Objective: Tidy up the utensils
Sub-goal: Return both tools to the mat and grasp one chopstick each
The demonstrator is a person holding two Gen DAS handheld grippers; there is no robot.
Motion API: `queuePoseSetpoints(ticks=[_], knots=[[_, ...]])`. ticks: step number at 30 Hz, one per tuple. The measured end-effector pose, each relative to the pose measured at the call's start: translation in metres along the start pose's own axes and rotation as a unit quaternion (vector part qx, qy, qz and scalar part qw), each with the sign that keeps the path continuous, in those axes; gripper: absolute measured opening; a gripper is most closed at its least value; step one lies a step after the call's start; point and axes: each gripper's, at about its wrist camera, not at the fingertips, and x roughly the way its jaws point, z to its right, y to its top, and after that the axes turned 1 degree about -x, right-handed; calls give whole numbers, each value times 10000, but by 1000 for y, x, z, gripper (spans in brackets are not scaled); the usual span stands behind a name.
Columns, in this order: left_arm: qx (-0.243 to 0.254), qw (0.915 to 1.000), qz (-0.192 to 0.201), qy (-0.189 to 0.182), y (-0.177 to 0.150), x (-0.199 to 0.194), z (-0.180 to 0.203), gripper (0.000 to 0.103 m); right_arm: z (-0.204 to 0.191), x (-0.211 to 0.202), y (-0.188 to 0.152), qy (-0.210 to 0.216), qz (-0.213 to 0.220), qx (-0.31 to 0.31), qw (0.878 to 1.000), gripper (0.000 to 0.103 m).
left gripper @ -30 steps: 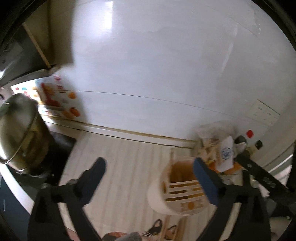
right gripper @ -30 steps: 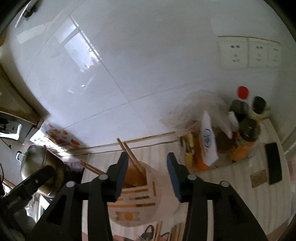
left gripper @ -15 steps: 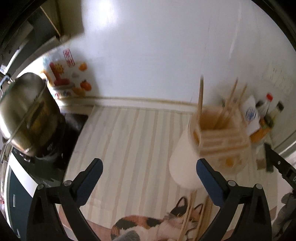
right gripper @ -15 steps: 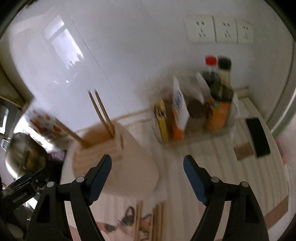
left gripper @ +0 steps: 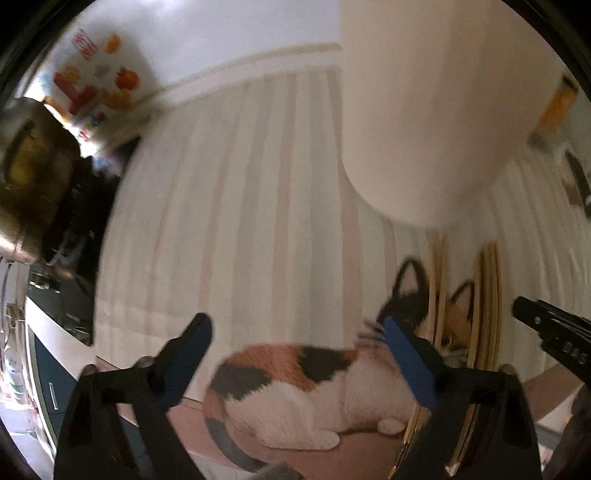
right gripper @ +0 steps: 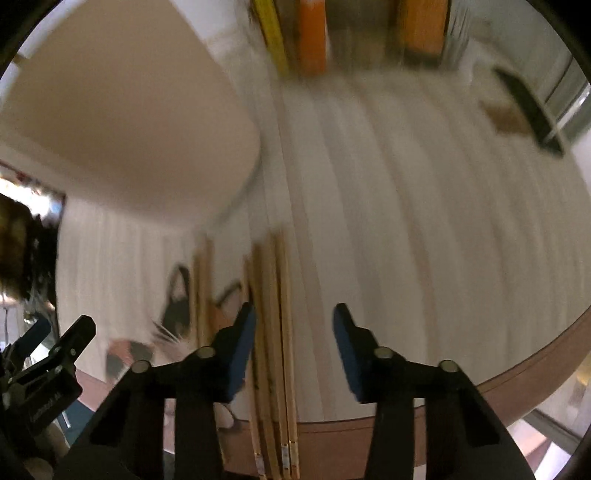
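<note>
Several wooden chopsticks (right gripper: 275,332) lie side by side on the striped cat-print mat (right gripper: 406,221), running toward me. My right gripper (right gripper: 293,328) is open low over them, its left finger beside the bundle. The chopsticks also show in the left wrist view (left gripper: 487,295), right of my left gripper (left gripper: 295,343), which is open and empty over the cat picture (left gripper: 295,384). The white utensil holder (left gripper: 424,110) stands close ahead; it also shows in the right wrist view (right gripper: 122,118). Its top is out of frame.
A steel pot (left gripper: 22,177) sits on a dark stove at the left. Orange and yellow packets (right gripper: 310,33) stand at the back. A black flat object (right gripper: 532,110) and a brown pad lie at the right. The mat's brown front edge (right gripper: 517,373) is close.
Both grippers have dropped down close to the mat. The holder now fills the upper view and the chopsticks on the mat lie near the right gripper's fingers. The right jaws are narrower than half a second ago.
</note>
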Motion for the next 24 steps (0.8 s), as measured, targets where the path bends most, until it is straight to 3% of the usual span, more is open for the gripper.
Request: queuePoseSetpoints(ticks=[2, 4, 6, 9, 15, 16, 18, 20, 21, 24], knots=[[35, 9997, -178, -192, -6, 10, 7, 76, -2, 17, -8, -32, -192, -97, 9998, 29], [56, 9981, -361, -501, -7, 17, 13, 74, -3, 26, -14, -60, -289, -195, 9994, 12], [127, 9953, -513, -810, -8, 23, 24, 70, -5, 25, -17, -311, -186, -316, 9988, 6], [251, 9919, -688, -1037, -8, 31, 38, 49, 5, 23, -21, -460, -172, -247, 9985, 5], [542, 9881, -786, -1203, -5, 42, 68, 39, 37, 18, -27, -572, -212, 28, 9981, 6], [600, 9881, -775, -1185, -4, 41, 72, 38, 41, 17, -28, -570, -210, 76, 9981, 6], [736, 9877, -822, -1104, -6, 44, 81, 21, 47, 16, -30, -573, -211, 150, 9980, 6], [827, 9891, -740, -963, -6, 42, 88, 18, 53, 16, -31, -575, -217, 187, 9979, 6], [845, 9895, -708, -934, -6, 42, 89, 8, 54, 16, -32, -584, -216, 185, 9979, 6], [698, 9910, -714, -893, -6, 44, 83, 4, 57, 15, -33, -586, -220, 181, 9979, 6]])
